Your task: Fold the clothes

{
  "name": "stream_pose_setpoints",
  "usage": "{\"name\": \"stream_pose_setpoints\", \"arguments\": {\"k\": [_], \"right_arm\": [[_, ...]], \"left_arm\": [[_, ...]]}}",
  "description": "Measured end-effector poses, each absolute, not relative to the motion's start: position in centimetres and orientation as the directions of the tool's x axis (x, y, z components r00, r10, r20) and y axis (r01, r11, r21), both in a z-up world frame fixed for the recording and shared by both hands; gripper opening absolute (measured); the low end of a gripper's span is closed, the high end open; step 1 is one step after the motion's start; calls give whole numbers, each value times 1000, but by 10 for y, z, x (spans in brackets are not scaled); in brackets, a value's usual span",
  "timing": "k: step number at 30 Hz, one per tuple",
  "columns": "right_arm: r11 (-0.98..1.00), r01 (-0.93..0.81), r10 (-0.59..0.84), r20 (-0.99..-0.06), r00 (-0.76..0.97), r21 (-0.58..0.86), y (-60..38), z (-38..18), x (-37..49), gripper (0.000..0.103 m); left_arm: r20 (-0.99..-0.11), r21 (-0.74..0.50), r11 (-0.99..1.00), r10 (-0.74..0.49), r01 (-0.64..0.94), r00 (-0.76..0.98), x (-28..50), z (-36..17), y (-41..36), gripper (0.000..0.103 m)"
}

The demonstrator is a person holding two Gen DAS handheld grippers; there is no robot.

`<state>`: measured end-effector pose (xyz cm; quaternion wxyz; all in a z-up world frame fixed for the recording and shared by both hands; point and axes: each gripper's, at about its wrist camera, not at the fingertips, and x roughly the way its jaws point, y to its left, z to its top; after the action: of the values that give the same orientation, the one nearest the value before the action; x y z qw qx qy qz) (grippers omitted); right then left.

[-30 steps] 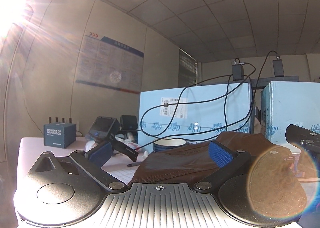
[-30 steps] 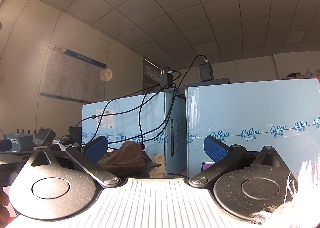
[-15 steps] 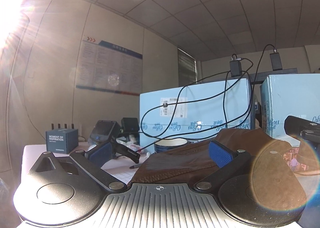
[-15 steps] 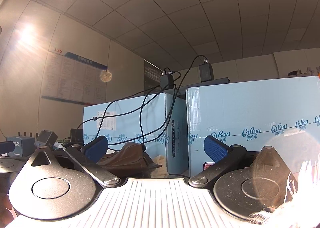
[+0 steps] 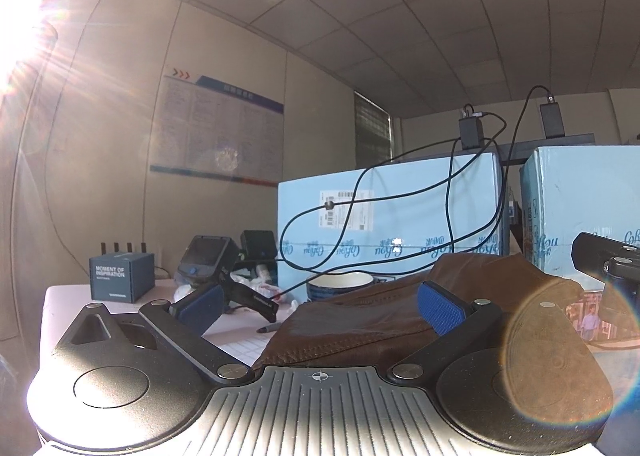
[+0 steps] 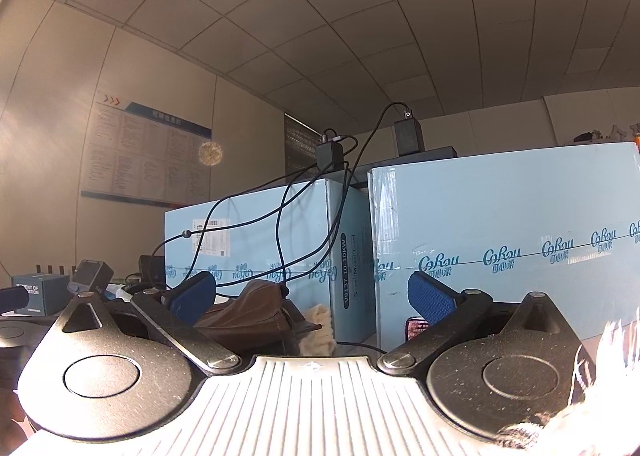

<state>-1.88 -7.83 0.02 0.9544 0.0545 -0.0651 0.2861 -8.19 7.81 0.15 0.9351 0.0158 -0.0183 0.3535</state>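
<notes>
A brown leather garment [image 5: 384, 316] lies bunched on the white table, just ahead of my left gripper [image 5: 320, 302]. That gripper is open and empty, its blue pads [image 5: 438, 306] spread wide above the garment's near edge. In the right wrist view the same garment [image 6: 256, 316] sits left of centre with a cream fleece lining [image 6: 318, 330] showing. My right gripper [image 6: 312, 296] is open and empty, level with the table. White fur trim [image 6: 612, 368] shows at the lower right edge.
Two tall light-blue cartons [image 5: 392, 232] [image 6: 504, 240] stand close behind the garment, with black cables [image 5: 452, 207] draped over them. A bowl [image 5: 340, 284], a pen [image 5: 272, 327], a scanner [image 5: 208, 262] and a small dark box [image 5: 120, 276] lie on the table's left part.
Both views have tilted slightly upward, so table objects sit a little lower in frame. Both grippers stay open and the garment has not moved.
</notes>
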Motion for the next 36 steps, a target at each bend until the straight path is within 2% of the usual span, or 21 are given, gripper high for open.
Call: {"name": "stream_pose_setpoints", "arguments": {"k": [36], "right_arm": [[832,-550,535,157,830,74,-81,0,-18,103]], "left_arm": [[57,12,747,663,-664,747,-84,2,78,103]]}}
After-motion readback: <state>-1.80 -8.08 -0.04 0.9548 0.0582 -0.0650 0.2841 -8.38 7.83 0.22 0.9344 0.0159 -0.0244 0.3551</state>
